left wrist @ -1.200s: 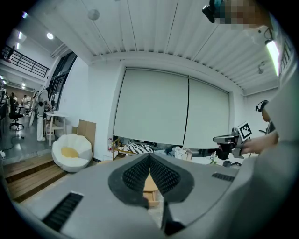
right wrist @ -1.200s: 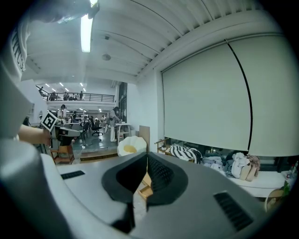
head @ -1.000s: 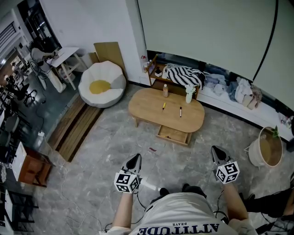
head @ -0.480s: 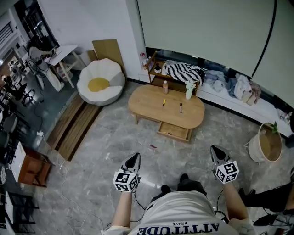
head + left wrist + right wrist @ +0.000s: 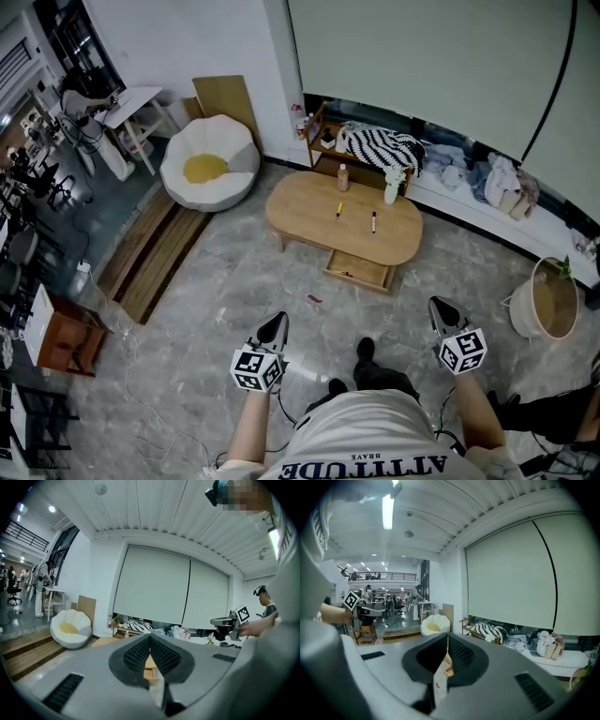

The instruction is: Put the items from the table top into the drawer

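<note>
An oval wooden table [image 5: 309, 221] stands several steps ahead on the grey floor. On it lie a yellow marker [image 5: 339, 210] and a black marker [image 5: 373, 222], with a small bottle [image 5: 343, 177] and a white vase [image 5: 390, 192] upright at its far edge. Its drawer [image 5: 359, 271] is pulled open on the near side. My left gripper [image 5: 275, 322] [image 5: 150, 634] and right gripper [image 5: 439, 307] [image 5: 448, 637] are held level in front of my body, far from the table. Both are shut with nothing between the jaws.
A white beanbag seat [image 5: 208, 169] with a yellow centre sits left of the table. A low shelf with a striped cloth [image 5: 377, 148] runs behind it. There is a woven basket [image 5: 544, 302] at the right, wooden planks [image 5: 155, 258] at the left, and a small red scrap [image 5: 313, 299] on the floor.
The person has stepped: a dark shoe now shows further forward between the grippers. The room has shifted slightly in the view. Both grippers keep their place in the view and stay shut.
</note>
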`<state>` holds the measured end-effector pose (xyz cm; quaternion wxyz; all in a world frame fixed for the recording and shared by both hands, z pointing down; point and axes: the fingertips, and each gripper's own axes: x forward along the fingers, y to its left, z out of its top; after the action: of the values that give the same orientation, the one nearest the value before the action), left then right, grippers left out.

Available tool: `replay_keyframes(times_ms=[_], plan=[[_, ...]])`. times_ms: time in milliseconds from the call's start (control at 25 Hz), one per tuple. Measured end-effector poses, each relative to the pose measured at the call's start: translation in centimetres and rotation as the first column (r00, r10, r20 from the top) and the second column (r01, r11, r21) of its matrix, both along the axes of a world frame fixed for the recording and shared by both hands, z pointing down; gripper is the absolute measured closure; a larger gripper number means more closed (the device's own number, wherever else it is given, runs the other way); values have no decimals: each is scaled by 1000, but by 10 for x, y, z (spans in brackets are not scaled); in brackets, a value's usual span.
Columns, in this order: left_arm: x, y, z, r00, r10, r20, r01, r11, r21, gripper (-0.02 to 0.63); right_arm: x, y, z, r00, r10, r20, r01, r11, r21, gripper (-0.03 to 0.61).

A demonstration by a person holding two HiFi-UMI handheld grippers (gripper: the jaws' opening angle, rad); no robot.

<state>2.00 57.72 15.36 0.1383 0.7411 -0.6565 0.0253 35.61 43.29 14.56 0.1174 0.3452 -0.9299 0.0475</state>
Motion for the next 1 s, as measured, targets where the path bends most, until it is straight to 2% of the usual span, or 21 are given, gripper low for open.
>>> replay_keyframes(times_ms=[400, 680, 1000], plan=[[-10, -61, 7, 999, -23, 25, 24, 999, -36, 592, -25, -71, 8, 999, -49, -6, 48, 999, -18, 557], [-17, -121, 3, 999, -37, -12, 36, 999, -30, 593, -38, -137, 9, 998, -68, -1, 68, 997, -27, 557], [-13, -180, 7, 999, -46, 7, 46, 998, -47, 592, -45, -198, 18, 993, -121, -18, 120, 992, -36, 557]])
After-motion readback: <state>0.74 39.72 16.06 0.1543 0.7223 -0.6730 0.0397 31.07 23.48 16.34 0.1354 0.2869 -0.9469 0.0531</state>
